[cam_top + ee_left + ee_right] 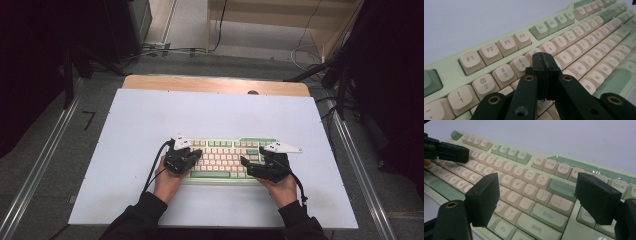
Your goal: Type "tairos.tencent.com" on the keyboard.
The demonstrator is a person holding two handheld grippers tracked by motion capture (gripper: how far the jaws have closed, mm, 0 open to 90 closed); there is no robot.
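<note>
over the matte green-and-cream keyboard (225,160), left gripper (544,66) jaws closed, right gripper (536,200) jaws apart.

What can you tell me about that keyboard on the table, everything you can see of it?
The keyboard is a full-width one with a pale green plastic-looking case, cream keycaps and green accent keys such as Enter, Shift and Backspace. It lies flat and level on the light mat, at the near middle of the table. The left tongs, shut, point down at the number row near the 5 key; whether they touch it I cannot tell. The right tongs hover open above the Enter side.
</note>
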